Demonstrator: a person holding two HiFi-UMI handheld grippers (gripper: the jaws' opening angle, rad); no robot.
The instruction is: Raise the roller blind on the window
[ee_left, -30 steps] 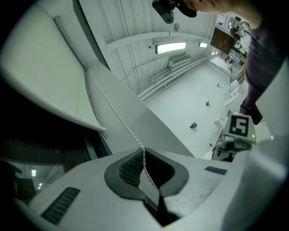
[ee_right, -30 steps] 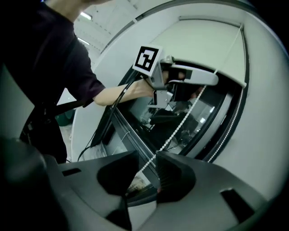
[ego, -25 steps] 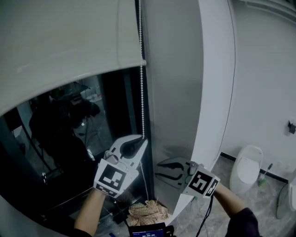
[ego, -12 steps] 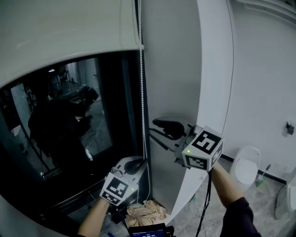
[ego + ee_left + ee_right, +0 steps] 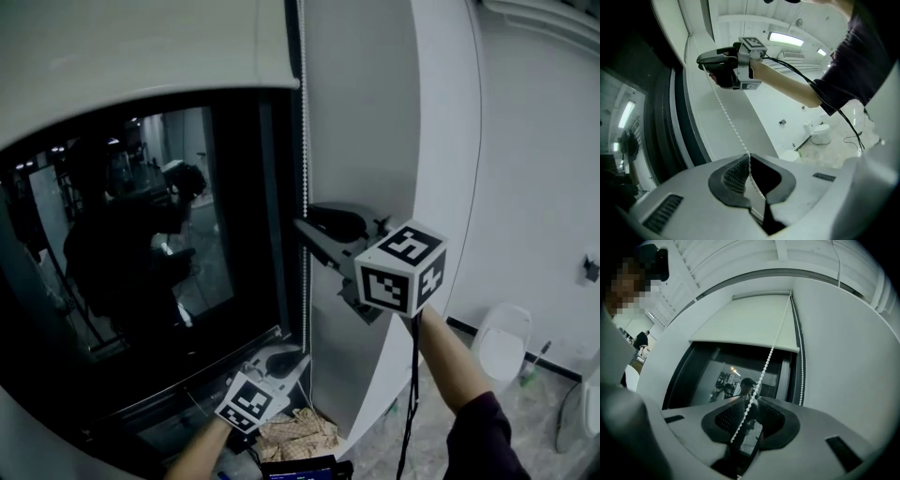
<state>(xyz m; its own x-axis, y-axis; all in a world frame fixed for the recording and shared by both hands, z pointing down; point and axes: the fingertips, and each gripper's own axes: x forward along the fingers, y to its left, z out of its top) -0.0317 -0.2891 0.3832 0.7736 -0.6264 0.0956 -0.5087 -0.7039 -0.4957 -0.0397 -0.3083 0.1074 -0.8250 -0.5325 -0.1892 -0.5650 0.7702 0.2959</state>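
Down goes the left gripper [image 5: 298, 358] since a second ago, and it now sits low by the bottom right corner of the window [image 5: 141, 272]. Up comes the right gripper [image 5: 307, 225] at the same time, level with the middle of the glass. The blind [image 5: 141, 56] has climbed as well: its bottom edge sits higher and more dark glass shows, though the top of the window remains covered.

Left jaws are clenched on the chain [image 5: 725, 111], with the beads pinched right at the tips. Right jaws are released, spread wide with the chain running loose between the pads and pressing on neither, as far as I can see. The chain runs taut up the window's right edge to the blind's right end, with a second strand hanging just beside it against the frame.

This looks like a hand-over-hand pull, with the left at the bottom of its stroke. The right should bite high on this same strand, seating the beads deep in the pads rather than at the tips. It should clamp before the left lets go, or the blind may slip back. Then comes a straight pull down along the frame, not outward, so the beads feed cleanly. Grabbing the neighbouring strand would likely drop the blind instead.
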